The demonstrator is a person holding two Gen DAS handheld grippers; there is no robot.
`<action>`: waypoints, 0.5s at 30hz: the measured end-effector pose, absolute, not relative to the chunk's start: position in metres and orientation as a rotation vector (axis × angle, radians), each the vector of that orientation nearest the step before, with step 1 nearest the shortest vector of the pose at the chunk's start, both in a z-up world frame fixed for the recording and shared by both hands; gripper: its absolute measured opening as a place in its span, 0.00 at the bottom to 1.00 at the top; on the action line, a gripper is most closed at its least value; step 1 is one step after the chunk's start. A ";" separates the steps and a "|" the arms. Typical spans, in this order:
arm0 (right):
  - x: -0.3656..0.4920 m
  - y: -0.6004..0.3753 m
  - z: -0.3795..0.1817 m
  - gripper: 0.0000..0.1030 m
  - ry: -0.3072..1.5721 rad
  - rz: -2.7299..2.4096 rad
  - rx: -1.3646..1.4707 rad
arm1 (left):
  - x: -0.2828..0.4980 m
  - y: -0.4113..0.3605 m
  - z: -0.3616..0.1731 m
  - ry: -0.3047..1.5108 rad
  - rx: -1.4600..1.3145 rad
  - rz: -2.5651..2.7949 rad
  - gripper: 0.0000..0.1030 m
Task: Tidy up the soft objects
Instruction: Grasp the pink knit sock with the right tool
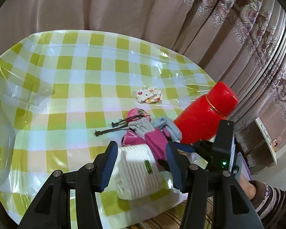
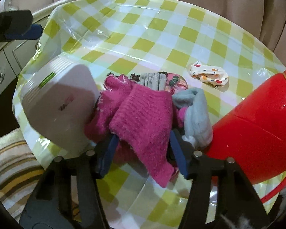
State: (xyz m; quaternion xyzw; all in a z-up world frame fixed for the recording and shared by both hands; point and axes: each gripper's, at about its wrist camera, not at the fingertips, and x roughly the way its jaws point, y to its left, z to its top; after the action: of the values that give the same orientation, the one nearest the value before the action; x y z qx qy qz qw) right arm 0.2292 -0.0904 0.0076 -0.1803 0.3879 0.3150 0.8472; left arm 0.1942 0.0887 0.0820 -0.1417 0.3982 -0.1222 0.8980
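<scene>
Before pink curtains, on the green-checked plastic-covered table (image 1: 76, 72), the left gripper (image 1: 141, 164) clamps a white ribbed box (image 1: 137, 171), apparently clearing space, while the right gripper (image 2: 143, 152) pinches a magenta knitted sock (image 2: 143, 122) from the heap.

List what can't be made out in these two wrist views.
- Red plastic bottle: base cut off by the right wrist view's edge.
- White ribbed box: its far side is hidden in the left wrist view; label too small.
- Pink knitted cloth: covers the right gripper pads, so contact is unclear.
</scene>
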 end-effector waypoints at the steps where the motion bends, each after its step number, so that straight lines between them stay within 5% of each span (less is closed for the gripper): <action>1: 0.231 -0.091 0.008 0.51 0.820 0.666 -0.368 | 0.198 0.091 0.081 0.829 -0.294 -0.250 0.52; 6: 0.234 -0.092 0.011 0.37 0.809 0.675 -0.337 | 0.220 0.098 0.075 0.852 -0.301 -0.250 0.52; 15: 0.241 -0.105 0.016 0.37 0.816 0.682 -0.260 | 0.249 0.091 0.069 0.880 -0.297 -0.268 0.52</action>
State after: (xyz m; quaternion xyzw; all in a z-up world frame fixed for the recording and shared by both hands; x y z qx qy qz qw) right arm 0.2415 -0.1046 0.0163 -0.1237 0.3878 0.3241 0.8540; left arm 0.2488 0.0914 0.0690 -0.1426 0.4232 -0.1290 0.8854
